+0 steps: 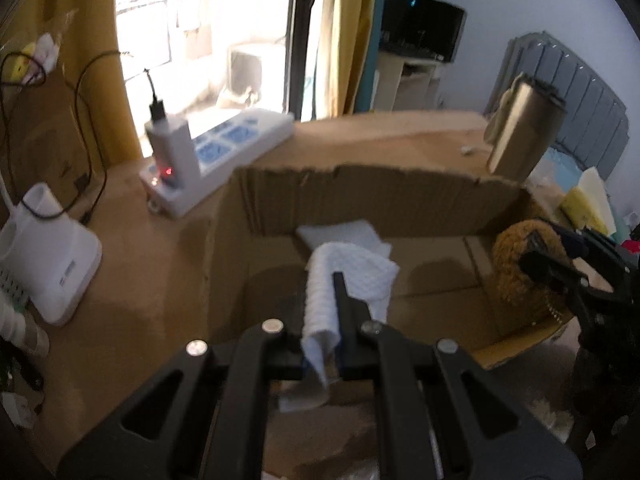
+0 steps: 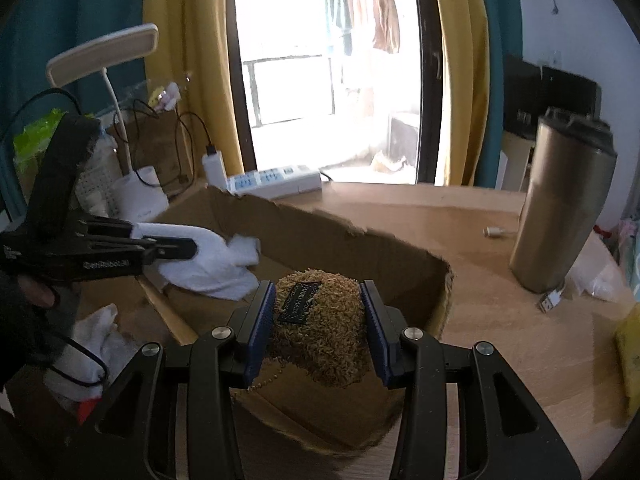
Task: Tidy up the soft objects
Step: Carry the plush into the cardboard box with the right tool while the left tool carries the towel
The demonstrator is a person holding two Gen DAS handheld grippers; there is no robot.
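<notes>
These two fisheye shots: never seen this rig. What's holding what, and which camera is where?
There is no robot arm here. A person holds a two-finger tool in each hand, and each tool carries a camera looking forward along its fingers.

The left wrist view shows the left tool shut on a white cloth over an open cardboard box.

The right wrist view shows the right tool shut on a brown fuzzy toy at the same box; the left tool and its cloth appear at that picture's left.

The desk also carries a steel tumbler, a power strip and a white lamp base.
</notes>
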